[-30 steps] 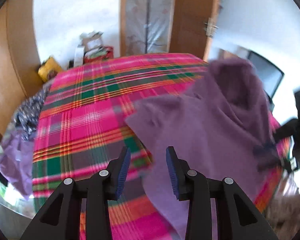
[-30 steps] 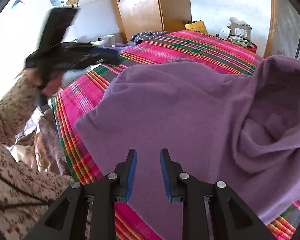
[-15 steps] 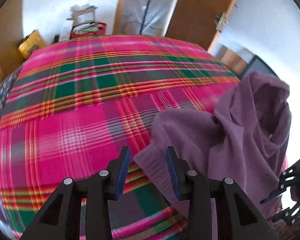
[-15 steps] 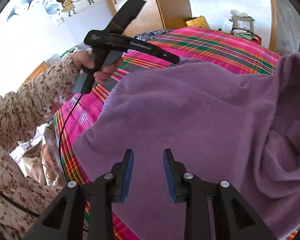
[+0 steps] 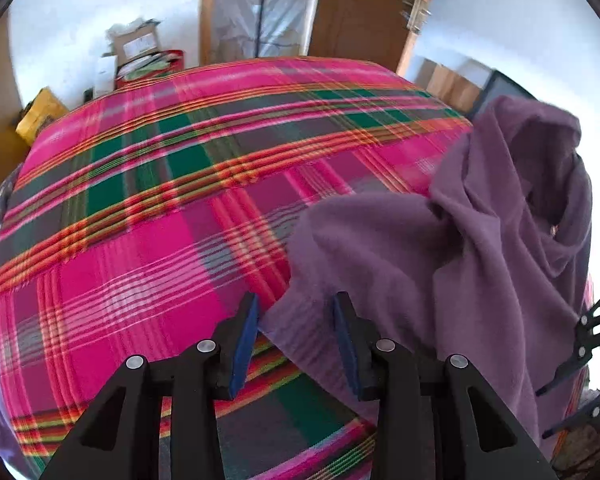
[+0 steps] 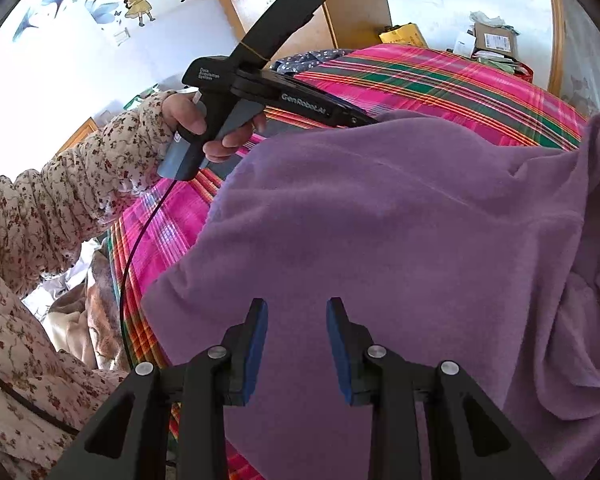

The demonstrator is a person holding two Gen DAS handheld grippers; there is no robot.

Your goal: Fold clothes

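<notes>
Left gripper (image 5: 294, 320) lower, over garment (image 5: 440, 264)

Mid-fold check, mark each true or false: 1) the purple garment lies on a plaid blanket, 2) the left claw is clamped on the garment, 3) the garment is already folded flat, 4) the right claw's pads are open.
1) True: the purple garment lies on the plaid blanket.
2) False: the left claw is open over the garment's edge.
3) False: it is bunched and rumpled.
4) True: the right claw is open above the garment.
</notes>
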